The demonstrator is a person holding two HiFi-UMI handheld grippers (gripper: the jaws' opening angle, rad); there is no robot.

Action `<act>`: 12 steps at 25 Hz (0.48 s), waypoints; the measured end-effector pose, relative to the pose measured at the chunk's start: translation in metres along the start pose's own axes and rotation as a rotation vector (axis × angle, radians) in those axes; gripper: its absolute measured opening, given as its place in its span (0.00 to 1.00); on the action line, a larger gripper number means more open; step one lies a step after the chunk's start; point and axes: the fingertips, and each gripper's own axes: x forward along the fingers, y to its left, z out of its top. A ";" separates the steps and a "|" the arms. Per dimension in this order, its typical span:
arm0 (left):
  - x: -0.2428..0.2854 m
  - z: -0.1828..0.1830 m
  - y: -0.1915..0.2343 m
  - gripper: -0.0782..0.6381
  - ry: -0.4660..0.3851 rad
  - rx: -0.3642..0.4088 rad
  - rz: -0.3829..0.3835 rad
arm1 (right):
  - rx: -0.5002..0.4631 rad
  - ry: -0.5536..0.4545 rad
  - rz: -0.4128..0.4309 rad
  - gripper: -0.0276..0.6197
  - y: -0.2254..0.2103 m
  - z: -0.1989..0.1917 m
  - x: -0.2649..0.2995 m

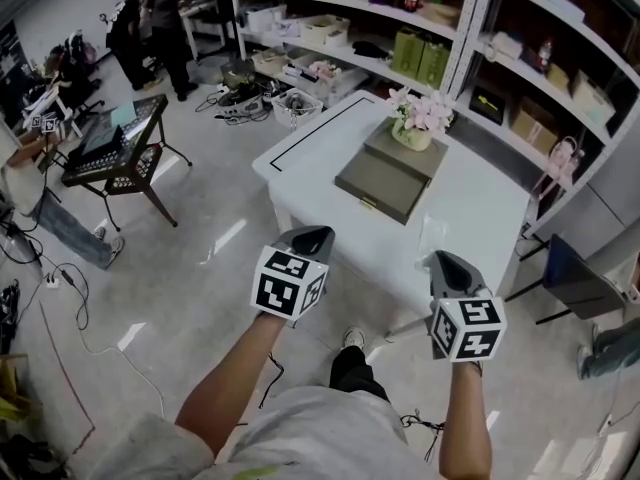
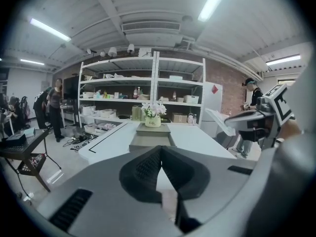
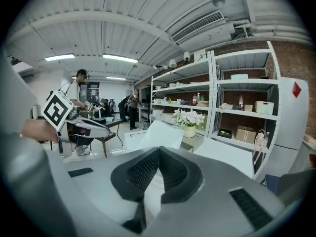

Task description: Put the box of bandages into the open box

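The open box point(image 1: 378, 186) is a flat grey tray in the middle of the white table point(image 1: 470, 208), with its grey lid lying behind it. It also shows in the left gripper view point(image 2: 151, 141). I make out no box of bandages in any view. My left gripper point(image 1: 311, 239) hangs shut and empty in front of the table's near edge, with its jaws touching at the tip point(image 2: 159, 151). My right gripper point(image 1: 446, 264) is also shut and empty point(image 3: 158, 151), level with the near right part of the table.
A pot of pink flowers point(image 1: 420, 120) stands on the lid. A pale translucent sheet-like item point(image 1: 435, 234) rests near the right gripper. Shelving point(image 1: 400, 28) lines the far wall, a black cart point(image 1: 115, 148) and cables are on the left, and a person point(image 1: 165, 28) stands beyond.
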 end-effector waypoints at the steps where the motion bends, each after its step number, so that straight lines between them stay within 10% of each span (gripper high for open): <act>1: 0.007 0.002 0.002 0.11 0.002 0.001 0.001 | 0.003 -0.001 0.003 0.05 -0.004 0.001 0.007; 12: 0.097 0.033 0.040 0.11 0.036 -0.007 0.027 | 0.016 0.020 0.049 0.05 -0.059 0.022 0.099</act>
